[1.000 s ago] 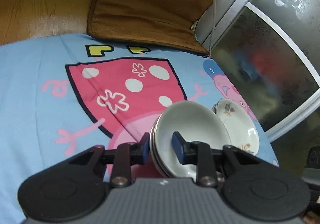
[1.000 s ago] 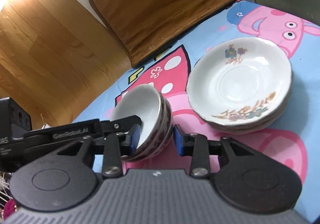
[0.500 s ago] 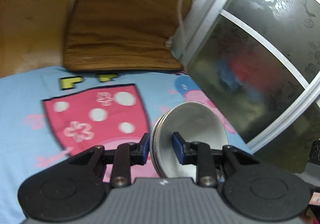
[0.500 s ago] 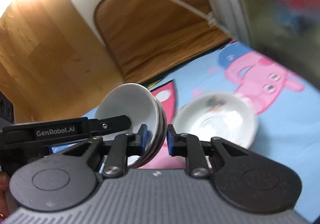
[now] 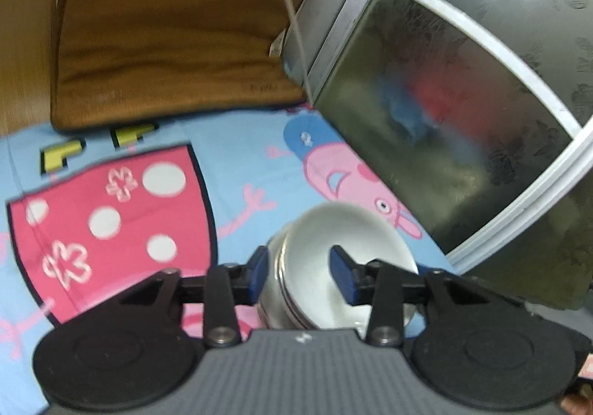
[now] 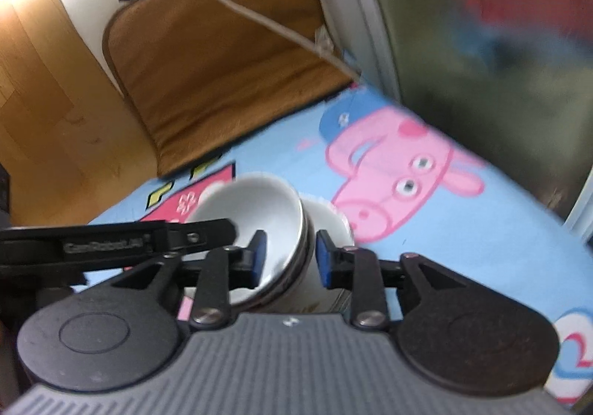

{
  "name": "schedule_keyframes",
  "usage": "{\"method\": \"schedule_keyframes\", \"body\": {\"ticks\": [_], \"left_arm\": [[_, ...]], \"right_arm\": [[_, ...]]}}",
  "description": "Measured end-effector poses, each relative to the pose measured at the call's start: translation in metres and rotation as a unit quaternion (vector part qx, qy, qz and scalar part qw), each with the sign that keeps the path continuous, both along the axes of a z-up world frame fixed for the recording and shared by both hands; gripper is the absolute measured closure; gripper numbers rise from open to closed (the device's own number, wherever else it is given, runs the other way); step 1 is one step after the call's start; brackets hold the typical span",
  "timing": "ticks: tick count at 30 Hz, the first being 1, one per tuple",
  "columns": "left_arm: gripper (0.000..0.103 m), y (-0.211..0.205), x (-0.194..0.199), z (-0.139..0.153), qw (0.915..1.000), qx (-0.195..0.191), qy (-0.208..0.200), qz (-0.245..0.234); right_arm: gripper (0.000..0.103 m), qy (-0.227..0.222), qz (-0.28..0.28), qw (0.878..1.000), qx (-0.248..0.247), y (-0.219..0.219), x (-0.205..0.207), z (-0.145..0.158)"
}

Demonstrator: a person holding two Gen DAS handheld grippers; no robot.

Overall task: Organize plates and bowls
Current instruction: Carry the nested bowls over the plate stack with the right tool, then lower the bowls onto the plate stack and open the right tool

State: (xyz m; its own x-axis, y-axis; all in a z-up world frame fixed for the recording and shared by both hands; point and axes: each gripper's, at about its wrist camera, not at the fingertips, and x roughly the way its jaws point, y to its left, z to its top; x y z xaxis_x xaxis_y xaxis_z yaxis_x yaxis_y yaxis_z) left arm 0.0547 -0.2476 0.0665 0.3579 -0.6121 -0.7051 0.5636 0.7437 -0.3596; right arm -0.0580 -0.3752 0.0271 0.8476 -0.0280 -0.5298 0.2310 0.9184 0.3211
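1. Bowls (image 5: 333, 259), white and nested in a small stack, stand tilted on edge between the blue-padded fingers of the left gripper (image 5: 302, 274).
2. In the left wrist view the stack's rims lie just beside the left pad, while the right pad sits inside the top bowl's hollow with a clear gap; these jaws have just been opening and no longer pinch the stack.
3. From the right wrist view, the right gripper (image 6: 291, 259) straddles the same stack of bowls (image 6: 259, 229). Its left pad is inside the top bowl and its right pad is outside the stack, with a gap showing, so the jaws are partly open. They too have just been opening.
4. A white plate (image 6: 330, 226) lies just behind the stack, partly hidden by it.
5. Everything rests over a blue cartoon pig sheet (image 6: 463, 229).
6. A brown cushion (image 5: 166, 29) leans at the far edge, beside a frosted glass door (image 5: 463, 111).
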Motion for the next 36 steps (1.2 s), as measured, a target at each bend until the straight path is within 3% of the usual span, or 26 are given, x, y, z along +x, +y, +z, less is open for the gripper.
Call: {"method": "schedule_keyframes", "body": {"ticks": [2,6,10,13,15,16,18,23,28,36], "left_arm": [[0.050,0.011,-0.004,0.008,0.9997,-0.005,-0.022,-0.001],[0.050,0.038,-0.016,0.018,0.9980,0.001,-0.063,-0.001],[0.046,0.068,-0.034,0.024,0.9952,0.014,-0.097,0.000],[0.025,0.088,-0.051,0.028,0.9913,0.022,-0.130,-0.006],[0.003,0.098,-0.065,0.032,0.9874,0.022,-0.156,-0.015],[0.001,0.102,-0.070,0.034,0.9855,0.022,-0.167,-0.017],[0.000,0.107,-0.081,0.038,0.9818,0.027,-0.187,-0.021],[0.000,0.108,-0.088,0.040,0.9829,0.027,-0.179,-0.035],[0.000,0.098,-0.097,0.029,0.9789,0.064,-0.191,-0.034],[0.000,0.089,-0.103,0.007,0.9779,0.082,-0.189,-0.038]], "right_arm": [[0.057,-0.024,-0.021,0.999,-0.023,0.007,-0.012,0.004],[0.057,-0.065,-0.064,0.995,-0.044,0.027,-0.041,0.000],[0.057,-0.070,-0.090,0.993,-0.040,0.059,-0.066,-0.016],[0.057,-0.060,-0.104,0.992,-0.027,0.082,-0.081,-0.026],[0.057,-0.053,-0.113,0.992,-0.020,0.097,-0.089,-0.031],[0.057,-0.049,-0.117,0.992,-0.018,0.104,-0.091,-0.031],[0.056,-0.039,-0.121,0.992,-0.012,0.116,-0.096,-0.033],[0.049,-0.033,-0.140,0.989,-0.022,0.133,-0.108,-0.031],[0.047,-0.040,-0.147,0.988,-0.032,0.137,-0.118,-0.032],[0.042,-0.035,-0.147,0.988,-0.029,0.132,-0.131,-0.039]]}}
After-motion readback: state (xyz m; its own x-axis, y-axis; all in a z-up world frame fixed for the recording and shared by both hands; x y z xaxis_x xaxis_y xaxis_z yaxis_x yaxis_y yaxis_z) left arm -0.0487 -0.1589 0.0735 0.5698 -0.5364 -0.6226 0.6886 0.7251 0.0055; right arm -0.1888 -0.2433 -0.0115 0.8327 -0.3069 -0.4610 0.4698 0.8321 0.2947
